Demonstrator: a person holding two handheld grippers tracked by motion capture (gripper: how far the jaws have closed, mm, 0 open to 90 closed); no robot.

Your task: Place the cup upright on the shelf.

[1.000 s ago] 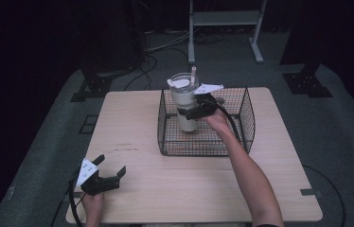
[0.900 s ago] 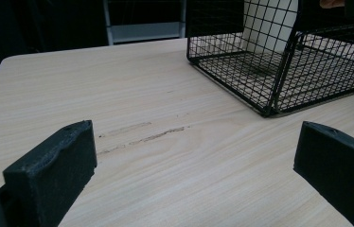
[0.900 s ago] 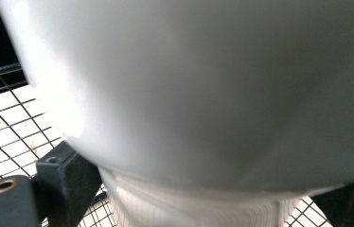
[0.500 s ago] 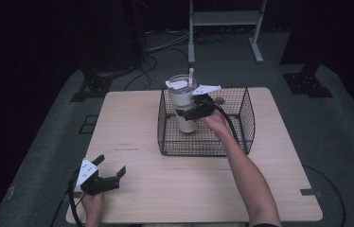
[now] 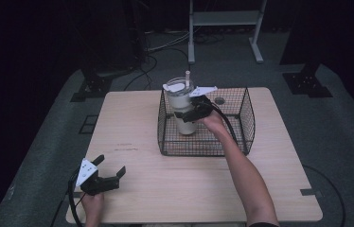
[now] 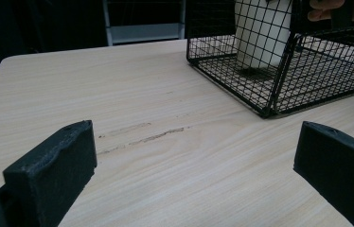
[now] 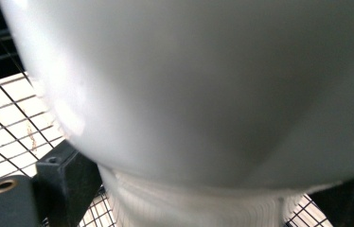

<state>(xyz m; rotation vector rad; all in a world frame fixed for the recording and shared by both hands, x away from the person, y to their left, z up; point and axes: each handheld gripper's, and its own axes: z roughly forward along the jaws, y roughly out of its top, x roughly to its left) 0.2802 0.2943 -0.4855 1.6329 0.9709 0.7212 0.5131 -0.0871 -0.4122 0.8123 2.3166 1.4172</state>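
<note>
Gripping the cup [image 5: 182, 105] about its middle, the right gripper [image 5: 190, 113] has its jaws clenched on either side of the white body, just above where the cup narrows toward its base — the right gripper view shows the jaw tips flanking that narrower part. The cup stands upright in the far left corner of the basket [image 5: 241, 142], its top and a straw [image 5: 187, 78] rising above the wire rim. Whether it is being set down or lifted out cannot be told; either way, the step looks best done by keeping the cup vertical and moving it straight up or down, so the base clears the near wall and the wide top does not catch the wire. A steady, level wrist matters, since a tall cup held at mid-height could tip. The basket holds nothing else that can be seen; its mesh floor is bare to the right of the cup. The left gripper [image 5: 105, 177] rests at the near left corner of the table [image 5: 132, 123], released — jaws wide apart, nothing between them.
</note>
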